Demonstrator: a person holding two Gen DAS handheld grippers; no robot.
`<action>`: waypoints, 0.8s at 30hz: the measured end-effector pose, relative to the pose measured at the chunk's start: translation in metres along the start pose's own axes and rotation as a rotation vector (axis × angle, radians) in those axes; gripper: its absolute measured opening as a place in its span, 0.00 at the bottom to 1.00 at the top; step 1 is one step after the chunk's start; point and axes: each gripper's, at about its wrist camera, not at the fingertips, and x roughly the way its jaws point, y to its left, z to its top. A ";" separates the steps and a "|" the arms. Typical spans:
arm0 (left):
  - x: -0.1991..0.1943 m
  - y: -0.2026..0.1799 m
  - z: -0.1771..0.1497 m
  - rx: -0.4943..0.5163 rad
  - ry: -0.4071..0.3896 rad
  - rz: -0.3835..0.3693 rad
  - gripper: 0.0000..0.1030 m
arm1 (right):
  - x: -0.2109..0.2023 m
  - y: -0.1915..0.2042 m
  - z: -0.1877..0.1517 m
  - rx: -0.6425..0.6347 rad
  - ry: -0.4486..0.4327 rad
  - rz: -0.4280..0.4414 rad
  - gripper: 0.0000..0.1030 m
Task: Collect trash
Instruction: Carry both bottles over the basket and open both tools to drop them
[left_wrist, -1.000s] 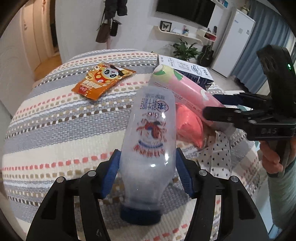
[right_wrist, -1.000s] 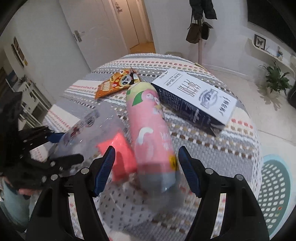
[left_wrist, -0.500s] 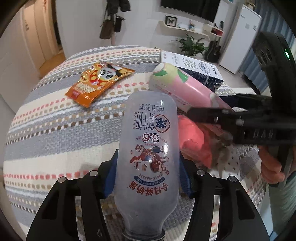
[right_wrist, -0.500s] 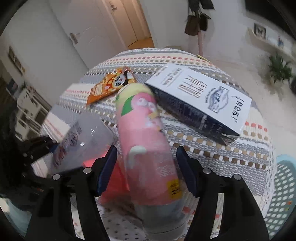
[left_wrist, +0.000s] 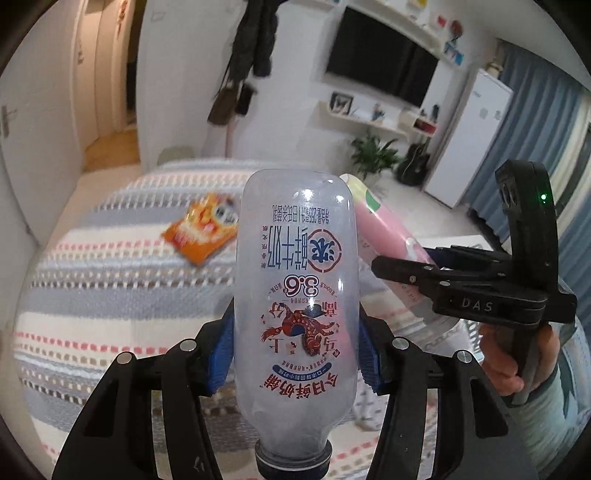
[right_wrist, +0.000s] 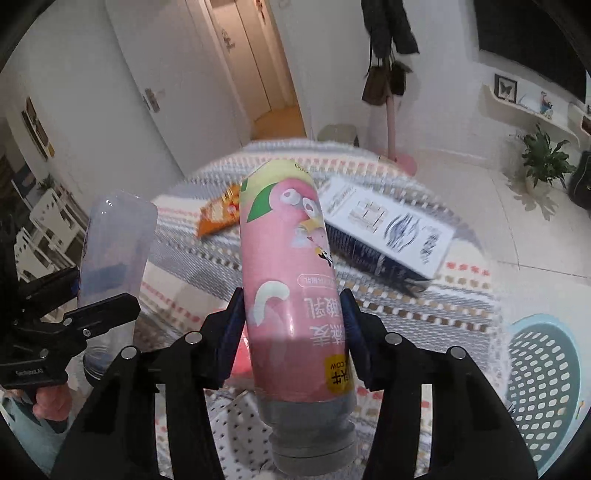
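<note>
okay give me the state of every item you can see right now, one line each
Clear milk bottle: empty, lifted, cap toward camera, gripped by left gripper.
Pink yogurt bottle: lifted, cap toward camera, gripped by right gripper.
Orange snack packet: lying flat on the striped tablecloth.
White and navy carton: lying on its side on the cloth.
Blue basket: on the floor; visible part empty.
</note>
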 end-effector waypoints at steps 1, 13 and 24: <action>-0.004 -0.006 0.001 0.008 -0.007 -0.002 0.52 | -0.007 -0.002 0.000 0.004 -0.012 0.000 0.46; -0.019 -0.109 0.035 0.110 -0.087 -0.149 0.52 | -0.121 -0.064 -0.018 0.102 -0.213 -0.083 0.46; 0.051 -0.195 0.038 0.176 -0.012 -0.191 0.52 | -0.175 -0.174 -0.090 0.317 -0.263 -0.304 0.46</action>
